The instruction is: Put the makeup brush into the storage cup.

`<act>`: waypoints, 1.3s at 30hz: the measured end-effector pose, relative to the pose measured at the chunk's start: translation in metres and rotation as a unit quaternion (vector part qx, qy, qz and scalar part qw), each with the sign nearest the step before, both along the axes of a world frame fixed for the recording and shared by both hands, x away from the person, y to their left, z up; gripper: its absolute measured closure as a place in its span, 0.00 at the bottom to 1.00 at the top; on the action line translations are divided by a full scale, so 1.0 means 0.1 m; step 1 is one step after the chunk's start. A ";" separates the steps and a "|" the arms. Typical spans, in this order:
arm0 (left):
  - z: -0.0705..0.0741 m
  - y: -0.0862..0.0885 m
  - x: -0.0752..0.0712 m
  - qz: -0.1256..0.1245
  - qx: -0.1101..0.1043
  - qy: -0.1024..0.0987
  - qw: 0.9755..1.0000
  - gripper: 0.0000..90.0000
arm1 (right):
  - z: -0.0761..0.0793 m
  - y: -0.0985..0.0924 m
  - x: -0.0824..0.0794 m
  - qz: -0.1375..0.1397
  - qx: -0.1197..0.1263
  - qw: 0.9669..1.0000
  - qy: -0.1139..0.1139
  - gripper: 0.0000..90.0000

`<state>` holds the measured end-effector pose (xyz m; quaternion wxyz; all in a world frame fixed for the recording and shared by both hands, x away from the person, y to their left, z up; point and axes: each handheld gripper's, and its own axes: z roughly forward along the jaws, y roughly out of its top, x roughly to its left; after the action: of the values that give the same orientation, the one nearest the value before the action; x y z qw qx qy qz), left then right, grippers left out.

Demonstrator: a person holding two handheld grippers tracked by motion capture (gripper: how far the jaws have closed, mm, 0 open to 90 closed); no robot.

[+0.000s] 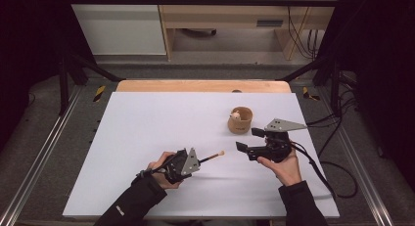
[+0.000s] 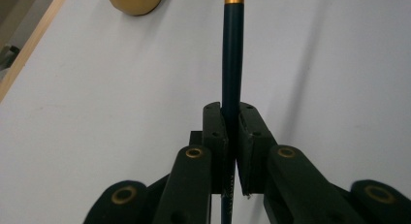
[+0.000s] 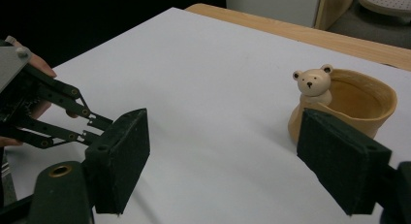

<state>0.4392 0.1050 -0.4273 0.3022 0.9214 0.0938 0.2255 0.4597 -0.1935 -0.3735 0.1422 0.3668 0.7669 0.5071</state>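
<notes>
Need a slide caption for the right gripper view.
Open right gripper facing a wooden cup with a bear figurine on its rim.

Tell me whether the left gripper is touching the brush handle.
Touching. In the left gripper view, the left gripper has both jaws closed against the dark brush handle, with no gap on either side.

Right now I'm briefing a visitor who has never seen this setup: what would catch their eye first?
Probably the wooden cup with a small bear figure on its rim, far right on the white table. Next, the dark brush with a gold band, clamped in the left tool, while the right tool hangs open near the cup.
</notes>
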 end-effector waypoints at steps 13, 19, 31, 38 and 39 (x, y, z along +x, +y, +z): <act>-0.01 0.11 0.05 0.049 -0.052 0.028 0.997 0.93 | -0.06 0.03 -0.02 -0.004 0.010 1.000 0.003 0.14; -0.01 0.15 0.07 0.070 -0.076 0.044 0.994 0.93 | -0.08 0.05 -0.03 -0.006 0.012 1.000 0.002 0.12; -0.01 0.20 0.11 0.100 -0.134 0.085 0.982 0.93 | -0.15 0.14 -0.04 -0.006 0.022 1.000 0.010 0.10; 0.00 0.20 0.11 0.113 -0.160 0.100 0.975 0.93 | -0.16 0.17 -0.05 -0.006 0.044 0.999 0.004 0.11; 0.00 0.20 0.11 0.113 -0.160 0.100 0.975 0.93 | -0.16 0.17 -0.05 -0.006 0.044 0.999 0.004 0.11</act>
<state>0.4504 0.1252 -0.4273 0.4075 0.8623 0.2622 0.1472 0.4550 -0.1763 -0.3897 0.1260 0.3795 0.7422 0.5378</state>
